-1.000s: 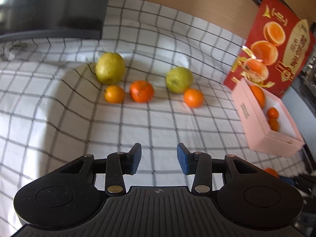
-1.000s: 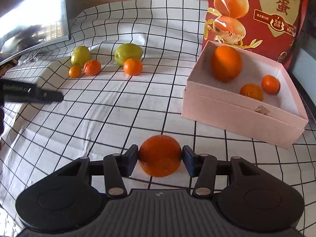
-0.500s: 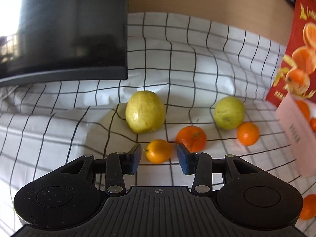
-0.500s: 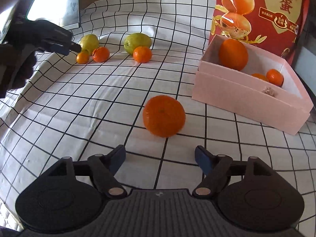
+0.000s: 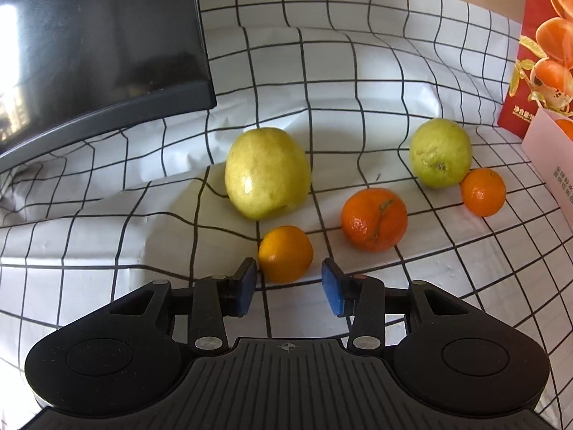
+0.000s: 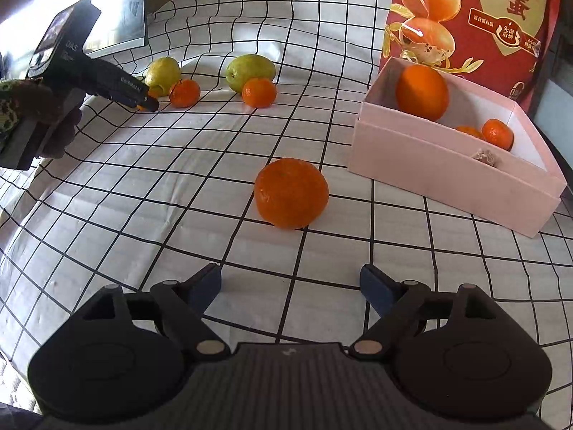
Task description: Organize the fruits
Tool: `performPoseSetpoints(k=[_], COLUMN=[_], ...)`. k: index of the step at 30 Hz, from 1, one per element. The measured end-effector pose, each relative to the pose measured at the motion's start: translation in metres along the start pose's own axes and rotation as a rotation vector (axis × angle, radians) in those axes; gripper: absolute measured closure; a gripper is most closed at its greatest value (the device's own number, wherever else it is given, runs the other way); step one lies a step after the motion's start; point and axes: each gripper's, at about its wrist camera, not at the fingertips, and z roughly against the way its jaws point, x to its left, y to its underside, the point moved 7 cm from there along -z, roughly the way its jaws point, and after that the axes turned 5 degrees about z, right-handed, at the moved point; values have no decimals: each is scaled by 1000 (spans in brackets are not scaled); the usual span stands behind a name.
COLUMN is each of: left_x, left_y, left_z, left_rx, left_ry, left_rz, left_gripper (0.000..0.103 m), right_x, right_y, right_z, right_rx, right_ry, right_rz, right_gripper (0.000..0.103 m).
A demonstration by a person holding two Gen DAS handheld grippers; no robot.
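In the left wrist view my left gripper (image 5: 288, 279) is open, its blue pads on either side of the near edge of a small orange (image 5: 285, 253) without pressing it. Beyond lie two yellow-green fruits (image 5: 266, 172) (image 5: 439, 152), a mandarin (image 5: 374, 219) and a smaller one (image 5: 483, 191). My right gripper (image 6: 290, 279) has its jaws opening with nothing between them. A large orange (image 6: 290, 193) rests on the cloth a short way ahead of it. The pink box (image 6: 447, 175) at right holds a big orange (image 6: 422, 92) and small ones (image 6: 497, 133).
A white checked cloth (image 6: 143, 179) covers the surface, wrinkled near the back. A dark monitor (image 5: 96, 36) stands at the back left. A red printed bag (image 6: 465, 18) stands behind the pink box. A person's gloved hand (image 6: 35, 114) holds the left gripper.
My right gripper let go of the large orange, spread its jaws and drew back from it. My left gripper travelled to the fruit group and reached the small orange.
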Motion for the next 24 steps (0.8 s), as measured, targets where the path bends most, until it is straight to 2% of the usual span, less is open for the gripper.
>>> performPoseSetpoints(k=[2,3,5,11,16,21,24], left_x=[0,-1,-3,-22,-58,-97,-117], left_y=[0,1,2,20,46,72,88], left_z=[0,2,6,35,73,99,108], left_rx=[0,-1,3,-16,-27,16,48], left_ry=[0,-4,-1,97,204,306,327], left_rz=[1,-2,8,67,95,140,121], left_gripper=[65,76,84,84,84,84,84], right_x=[0,1,1,2,2,4,5], right_y=[0,0,1,1,2,3,2], right_z=[0,0,-1,-2,-2,-2,-3], right_rx=[-2,-2,-4,-5,-9,-10,0], right_ry=[0,-1,-2,-13,-22,-33,-33], right_rz=[1,2,5,17,26,33,29], right_gripper=[17,16,14,10,8,3,0])
